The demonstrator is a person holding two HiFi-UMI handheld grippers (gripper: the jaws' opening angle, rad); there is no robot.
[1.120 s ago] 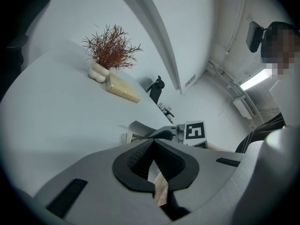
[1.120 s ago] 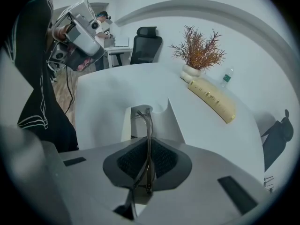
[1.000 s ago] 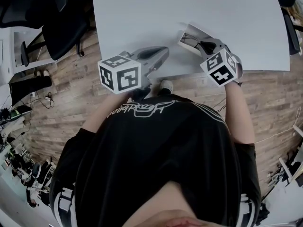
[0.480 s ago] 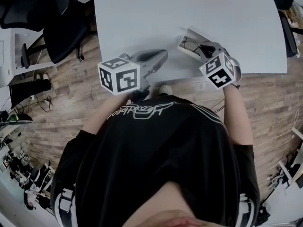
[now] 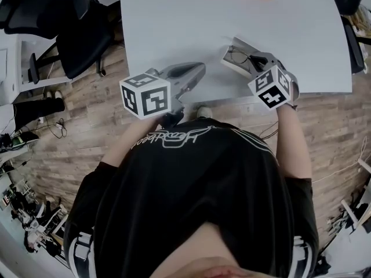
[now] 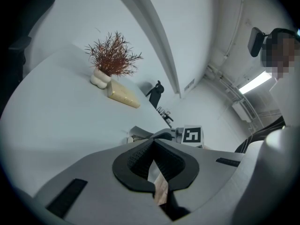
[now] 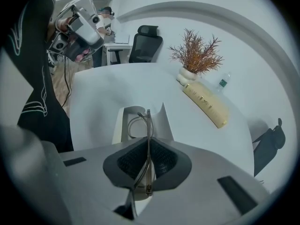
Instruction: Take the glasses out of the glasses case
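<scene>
A white glasses case [image 5: 235, 55] lies open near the front edge of the white table [image 5: 174, 22]. In the right gripper view, thin wire-framed glasses [image 7: 142, 123] stand on edge over the open case [image 7: 123, 125]. My right gripper [image 7: 148, 142] is shut on the frame's thin side, and in the head view this gripper [image 5: 254, 58] sits at the case. My left gripper [image 5: 196, 70] hangs over the table's front edge, left of the case. Its jaws [image 6: 153, 143] meet at the tips with nothing between them. The left gripper view shows the case [image 6: 137, 135] just beyond.
A dried plant in a white vase [image 7: 193, 55] and a long tan block [image 7: 206, 102] stand at the table's far side. A black office chair [image 5: 81, 33] is on the wooden floor to the left. The table's front edge [image 5: 232, 94] runs close to the person's body.
The head view has shifted a little. The right gripper stays at the case, shut on the glasses. The left gripper has barely moved.
</scene>
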